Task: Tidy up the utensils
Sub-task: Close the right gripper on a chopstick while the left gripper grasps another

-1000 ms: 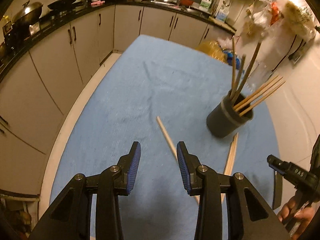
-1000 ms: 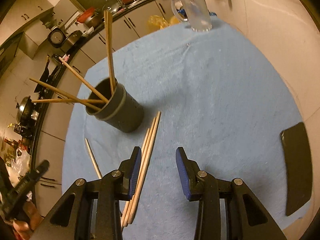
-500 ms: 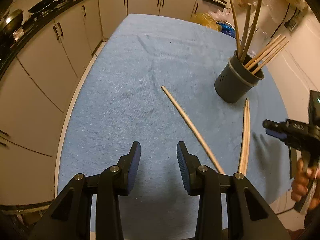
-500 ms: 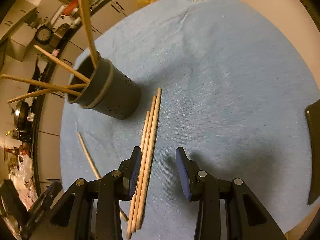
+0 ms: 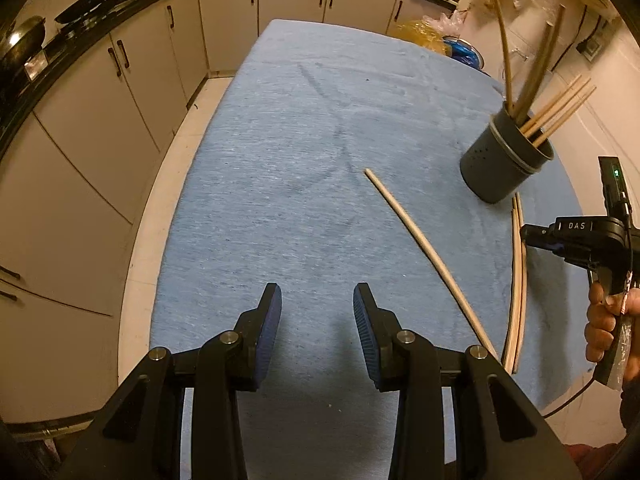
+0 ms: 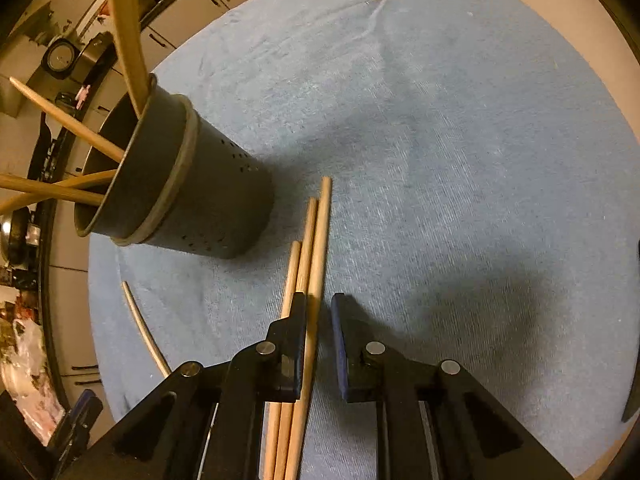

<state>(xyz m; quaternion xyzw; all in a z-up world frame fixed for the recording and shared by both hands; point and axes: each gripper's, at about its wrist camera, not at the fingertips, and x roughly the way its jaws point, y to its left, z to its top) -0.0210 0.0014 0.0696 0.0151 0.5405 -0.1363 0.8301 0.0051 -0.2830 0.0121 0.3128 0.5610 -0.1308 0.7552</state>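
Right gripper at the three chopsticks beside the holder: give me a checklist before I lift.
1. Chopstick between the jaws: ok. The rightmost of the three chopsticks lies between the right gripper pads.
2. Grip complete: not ok. The jaws are closing, and a gap shows at the right pad.
3. Only one stick caught: cannot tell. The other two run under the left finger.
4. Chopstick holder upright with room: ok. It stands beside the stick tips, with several chopsticks in it.
5. Left gripper clear: ok. Open over bare blue cloth, with the lone chopstick outside its jaws.
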